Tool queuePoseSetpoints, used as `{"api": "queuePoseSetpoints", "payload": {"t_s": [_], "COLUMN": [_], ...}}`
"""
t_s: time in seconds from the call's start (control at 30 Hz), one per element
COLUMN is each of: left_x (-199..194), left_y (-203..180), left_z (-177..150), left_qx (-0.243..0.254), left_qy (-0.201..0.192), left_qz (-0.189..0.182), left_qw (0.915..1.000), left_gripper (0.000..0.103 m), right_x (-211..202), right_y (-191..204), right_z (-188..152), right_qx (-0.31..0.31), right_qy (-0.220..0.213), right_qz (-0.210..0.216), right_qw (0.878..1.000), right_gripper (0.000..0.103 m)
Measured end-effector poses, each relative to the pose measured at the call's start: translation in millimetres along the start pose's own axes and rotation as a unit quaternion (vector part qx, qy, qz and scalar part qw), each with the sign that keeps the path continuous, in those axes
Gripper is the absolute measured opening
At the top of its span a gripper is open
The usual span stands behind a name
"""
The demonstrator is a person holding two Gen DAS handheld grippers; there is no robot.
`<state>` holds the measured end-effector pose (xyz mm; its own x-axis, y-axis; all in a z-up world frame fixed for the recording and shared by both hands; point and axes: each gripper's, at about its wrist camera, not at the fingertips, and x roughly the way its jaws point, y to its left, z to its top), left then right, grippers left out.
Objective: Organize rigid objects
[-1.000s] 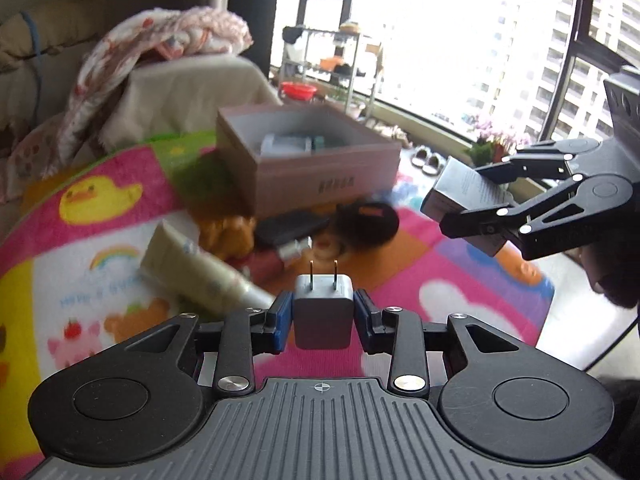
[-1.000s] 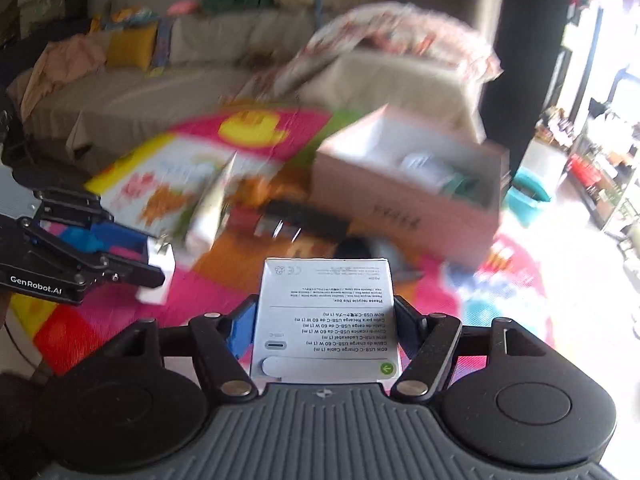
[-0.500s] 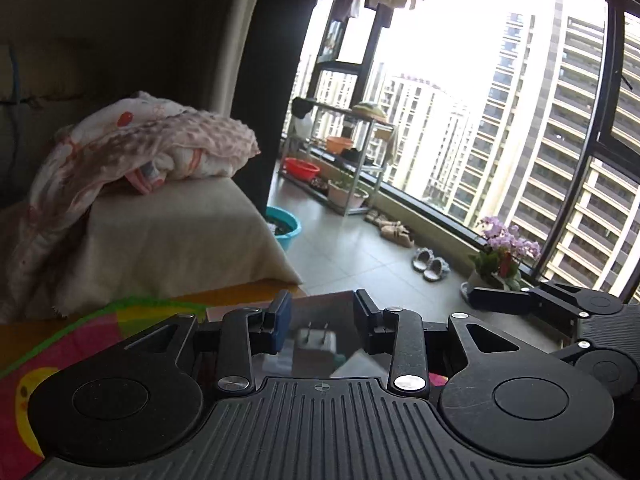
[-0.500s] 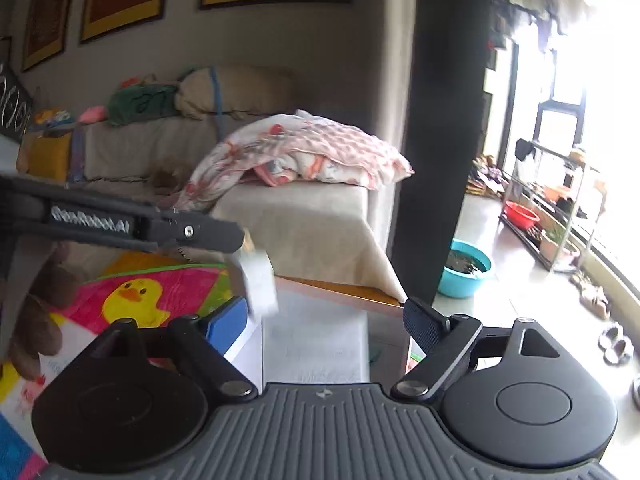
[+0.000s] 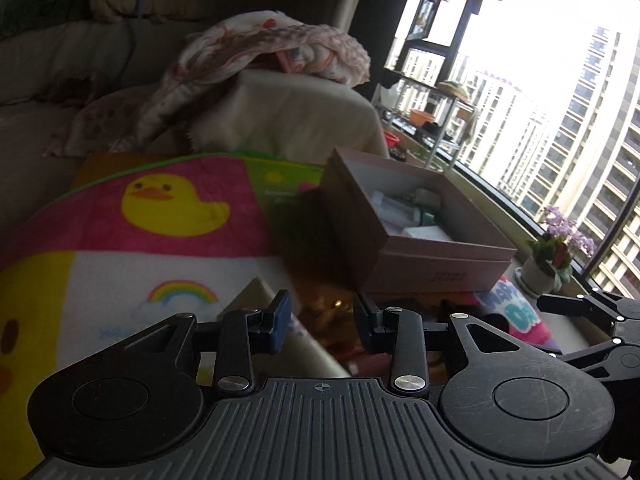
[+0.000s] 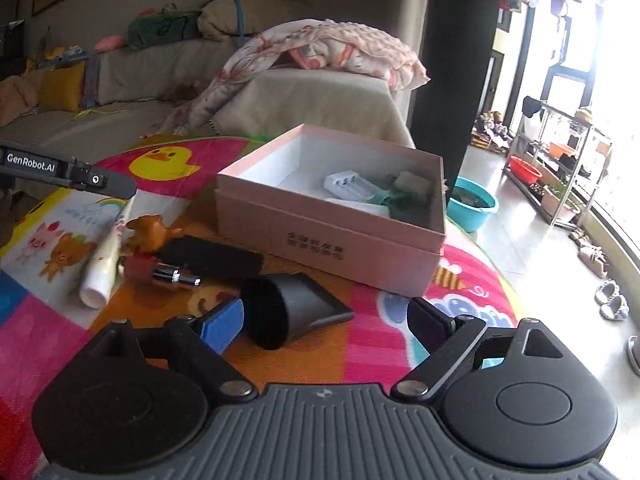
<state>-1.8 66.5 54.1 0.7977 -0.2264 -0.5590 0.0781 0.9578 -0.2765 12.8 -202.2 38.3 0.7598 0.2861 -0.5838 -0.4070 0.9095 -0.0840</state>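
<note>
A living room by a bright high-rise window, a cartoon play mat (image 6: 168,160) spread over the counter. Both tools empty: the right hand-held gripper (image 6: 326,322) spread wide, the left hand-held gripper (image 5: 322,320) parted too, nothing between them. Just beyond the right one lies a dark wedge-shaped case (image 6: 292,308), then a lipstick (image 6: 160,272), a cream tube (image 6: 106,262) to the left. Far side, the pink box (image 6: 332,240), some items inside. That lipstick looks light, stiff, slick and prone to roll; grip it across the barrel's middle.
</note>
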Motion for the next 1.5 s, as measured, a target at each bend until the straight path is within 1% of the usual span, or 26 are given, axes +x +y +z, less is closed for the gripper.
{"api": "queuePoseSetpoints", "payload": {"t_s": [0.1, 0.17, 0.27, 0.33, 0.4, 0.5, 0.6, 0.63, 0.73, 0.8, 0.87, 0.9, 0.93, 1.0, 1.03, 1.07, 1.1, 1.17, 1.23, 1.4, 1.47, 1.5], "left_x": [-18.0, -26.9, -40.2, -44.1, -44.9, -43.6, -42.7, -42.8, -41.5, -40.4, -40.0, -40.0, -40.1, -39.5, -39.2, -38.9, -38.8, -39.2, -39.2, -36.1, -35.6, -36.0], "left_y": [18.1, 26.6, 27.4, 24.6, 23.4, 18.1, 9.5, 7.3, 3.9, 2.3, 0.1, -0.6, -0.8, 0.3, 0.9, 1.9, 2.4, 1.0, -2.4, -15.6, -23.7, -28.2], "left_z": [-11.9, -18.3, -29.3, -36.5, -43.9, -51.6, -57.5, -58.8, -61.5, -63.6, -65.4, -66.2, -66.8, -66.9, -66.7, -65.5, -64.5, -63.0, -61.6, -58.2, -56.1, -55.5], "left_qx": [-0.036, -0.049, -0.043, -0.036, -0.035, -0.030, -0.019, -0.017, -0.016, -0.016, -0.012, -0.010, -0.010, -0.012, -0.013, -0.015, -0.016, -0.012, -0.001, 0.027, 0.045, 0.058], "left_qy": [0.006, 0.007, 0.006, 0.013, 0.022, 0.033, 0.040, 0.041, 0.045, 0.049, 0.052, 0.053, 0.054, 0.055, 0.054, 0.053, 0.051, 0.046, 0.043, 0.038, 0.034, 0.032], "left_qz": [0.037, 0.044, 0.049, 0.051, 0.047, 0.029, 0.011, 0.006, 0.001, 0.001, 0.000, -0.002, -0.003, -0.002, -0.001, 0.001, 0.001, -0.003, -0.010, -0.025, -0.031, -0.035], "left_qw": [0.9987, 0.9978, 0.9979, 0.9980, 0.9981, 0.9986, 0.9990, 0.9990, 0.9989, 0.9987, 0.9986, 0.9985, 0.9985, 0.9984, 0.9984, 0.9985, 0.9986, 0.9988, 0.9990, 0.9986, 0.9979, 0.9972], "left_gripper": [0.038, 0.038, 0.038, 0.038, 0.038, 0.038, 0.038, 0.038, 0.038, 0.038, 0.038, 0.038, 0.038, 0.038, 0.038, 0.038, 0.038, 0.038, 0.038, 0.038, 0.038, 0.038], "right_x": [0.9, 1.5, 7.3, 12.9, 19.9, 32.0, 44.8, 49.1, 63.3, 77.7, 90.9, 94.4, 94.0, 84.2, 77.8, 71.3, 63.5, 47.6, 31.4, 8.6, 4.2, 3.3], "right_y": [17.8, 30.0, 47.5, 55.7, 62.9, 72.7, 79.9, 81.7, 88.8, 92.9, 93.9, 94.8, 95.9, 96.7, 96.0, 94.8, 92.4, 85.5, 75.1, 56.8, 52.0, 49.7], "right_z": [10.2, 16.4, 25.5, 29.4, 33.1, 38.2, 47.1, 51.0, 62.5, 68.3, 70.1, 69.9, 68.5, 64.0, 60.9, 58.1, 54.8, 48.0, 40.0, 19.0, 10.5, 5.9], "right_qx": [-0.011, -0.022, -0.035, -0.034, -0.032, -0.033, -0.025, -0.018, -0.012, -0.010, 0.005, 0.011, 0.012, 0.003, -0.002, -0.005, -0.005, -0.004, -0.006, -0.027, -0.028, -0.025], "right_qy": [-0.006, -0.010, -0.012, -0.010, -0.005, 0.008, 0.026, 0.027, 0.024, 0.041, 0.062, 0.072, 0.077, 0.072, 0.070, 0.072, 0.073, 0.074, 0.065, 0.063, 0.066, 0.072], "right_qz": [0.022, 0.034, 0.052, 0.061, 0.068, 0.079, 0.103, 0.106, 0.113, 0.125, 0.134, 0.138, 0.141, 0.154, 0.160, 0.163, 0.167, 0.167, 0.159, 0.112, 0.100, 0.099], "right_qw": [1.000, 0.999, 0.998, 0.998, 0.997, 0.996, 0.994, 0.994, 0.993, 0.991, 0.989, 0.988, 0.987, 0.985, 0.985, 0.984, 0.983, 0.983, 0.985, 0.991, 0.992, 0.992], "right_gripper": [0.089, 0.089, 0.089, 0.089, 0.089, 0.088, 0.074, 0.072, 0.072, 0.071, 0.055, 0.044, 0.043, 0.034, 0.031, 0.024, 0.011, 0.010, 0.010, 0.011, 0.015, 0.024]}}
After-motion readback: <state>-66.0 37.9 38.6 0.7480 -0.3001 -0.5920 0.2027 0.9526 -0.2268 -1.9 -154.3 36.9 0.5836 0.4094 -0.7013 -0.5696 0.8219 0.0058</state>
